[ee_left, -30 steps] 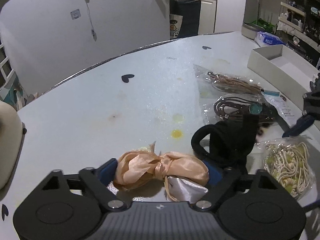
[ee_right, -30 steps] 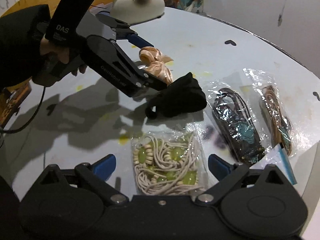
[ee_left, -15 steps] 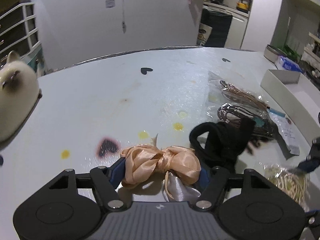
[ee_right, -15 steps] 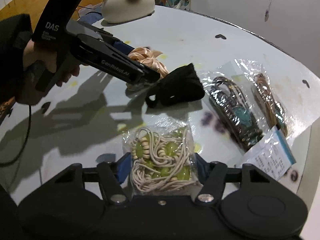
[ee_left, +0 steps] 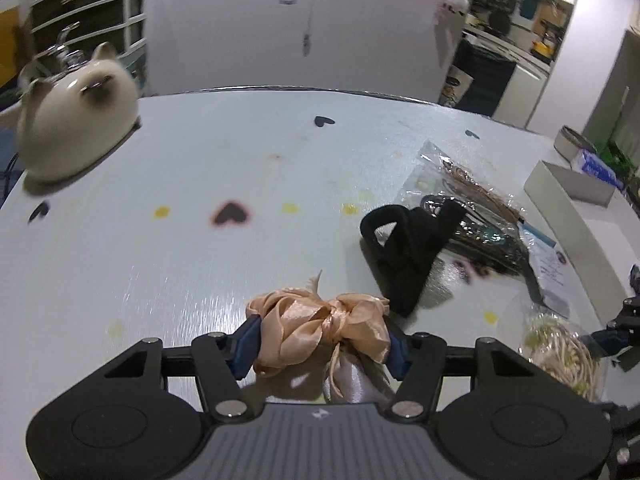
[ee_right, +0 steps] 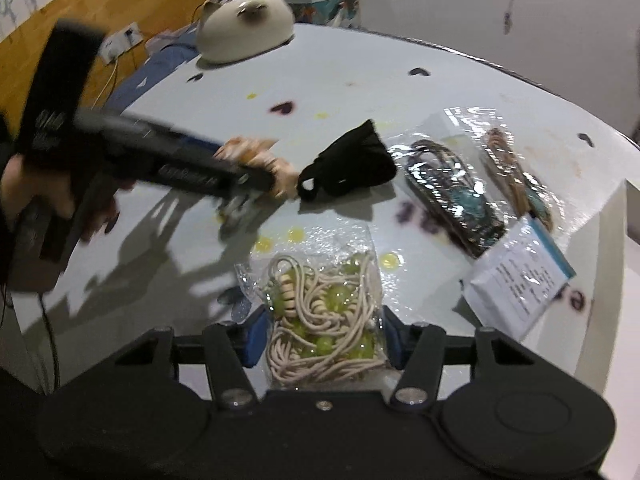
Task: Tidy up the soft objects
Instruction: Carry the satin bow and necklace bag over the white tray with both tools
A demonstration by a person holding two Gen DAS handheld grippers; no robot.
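Note:
My left gripper (ee_left: 320,340) is shut on a peach satin bow (ee_left: 320,326) with a white tail, held just above the white table (ee_left: 200,160). In the right wrist view the bow (ee_right: 260,160) sits at the tip of the left gripper. My right gripper (ee_right: 320,340) is shut on a clear bag of cream cord and green beads (ee_right: 324,320), which also shows in the left wrist view (ee_left: 560,352). A black fabric band (ee_left: 404,244) lies on the table between them, also in the right wrist view (ee_right: 352,164).
Two clear bags of dark and brown cords (ee_right: 452,196) (ee_right: 516,172) and a paper label (ee_right: 520,280) lie at the right. A cream cat-shaped object (ee_left: 76,120) stands far left. A white open box (ee_left: 572,184) stands at the right edge.
My left gripper has closed on the bow, lifted it and swung left, toward the cat-shaped object. My right gripper has closed on the bead bag.

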